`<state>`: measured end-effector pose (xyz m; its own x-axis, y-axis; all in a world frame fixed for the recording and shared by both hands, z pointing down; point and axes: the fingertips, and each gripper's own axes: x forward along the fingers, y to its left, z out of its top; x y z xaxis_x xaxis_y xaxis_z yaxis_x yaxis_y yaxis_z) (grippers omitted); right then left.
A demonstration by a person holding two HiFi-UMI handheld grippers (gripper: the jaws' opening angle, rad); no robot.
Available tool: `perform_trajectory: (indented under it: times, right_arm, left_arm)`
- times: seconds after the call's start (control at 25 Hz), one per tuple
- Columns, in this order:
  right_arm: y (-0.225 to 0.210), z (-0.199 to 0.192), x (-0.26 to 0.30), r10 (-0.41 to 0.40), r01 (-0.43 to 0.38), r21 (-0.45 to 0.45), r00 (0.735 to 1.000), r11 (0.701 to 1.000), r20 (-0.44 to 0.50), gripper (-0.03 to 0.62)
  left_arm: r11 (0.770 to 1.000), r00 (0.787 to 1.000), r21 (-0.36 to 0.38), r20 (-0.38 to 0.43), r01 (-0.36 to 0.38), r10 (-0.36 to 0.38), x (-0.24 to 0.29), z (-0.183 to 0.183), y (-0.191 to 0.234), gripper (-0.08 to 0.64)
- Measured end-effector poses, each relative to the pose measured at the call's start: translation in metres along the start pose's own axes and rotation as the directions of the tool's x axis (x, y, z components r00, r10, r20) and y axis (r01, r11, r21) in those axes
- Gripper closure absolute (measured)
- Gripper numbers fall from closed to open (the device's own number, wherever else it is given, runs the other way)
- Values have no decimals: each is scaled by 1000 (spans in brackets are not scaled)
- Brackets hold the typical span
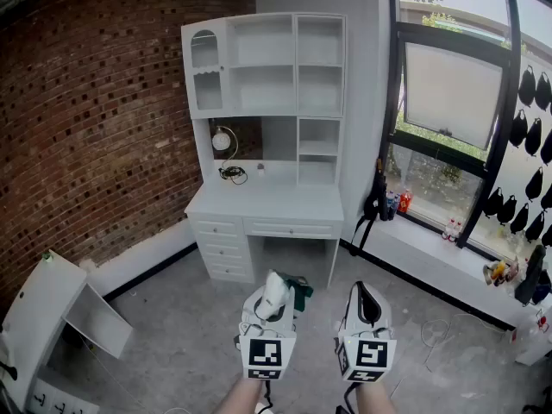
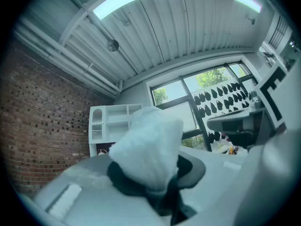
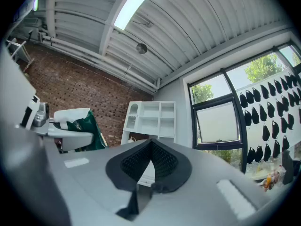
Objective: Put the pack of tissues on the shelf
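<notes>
The left tongs (image 1: 272, 300) gripped the pack of tissues (image 2: 148, 147), held low and well apart from the far shelf (image 1: 278, 65), the right tongs (image 1: 367, 298) clenched empty; carrying it level and releasing only once seated looked wisest.

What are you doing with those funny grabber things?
A person stands in a room, holding a gripper in each hand. The left gripper has its jaws closed on a pack of tissues, white with some green. The right gripper has its jaws together and holds nothing. Ahead, against the brick wall, is a white desk with a shelf unit on top. The tissues are not on the shelf yet.
</notes>
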<state>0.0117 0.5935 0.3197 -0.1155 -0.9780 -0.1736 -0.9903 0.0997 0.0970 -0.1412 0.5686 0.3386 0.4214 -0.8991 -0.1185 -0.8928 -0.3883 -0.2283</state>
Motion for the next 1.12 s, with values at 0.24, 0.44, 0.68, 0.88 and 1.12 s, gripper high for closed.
perform_trajectory:
  times: [0.24, 0.44, 0.68, 0.88, 1.12]
  right_arm:
    - [-2, 0, -1, 1, -1, -6, 1000, 1000, 1, 595]
    - [-5, 0, 0, 7, -7, -16, 1000, 1000, 2, 595]
    - [-8, -1, -1, 19, -19, -23, 1000, 1000, -3, 595]
    - [-23, -3, -1, 18, -18, -9, 1000, 1000, -6, 595]
    - [-54, -15, 2, 52, -53, 94, 999, 994, 14, 591]
  left_arm:
    - [1000, 1000, 2, -3, 2, -2, 1, -1, -3, 454]
    - [1000, 1000, 4, -7, 0, 0, 4, -2, -6, 454]
    - [1000, 1000, -1, -13, 4, -4, 9, -4, -12, 456]
    - [1000, 1000, -4, -19, 6, -6, 17, -5, -24, 456]
    - [1000, 999, -22, -45, -15, 14, 32, -14, -42, 456]
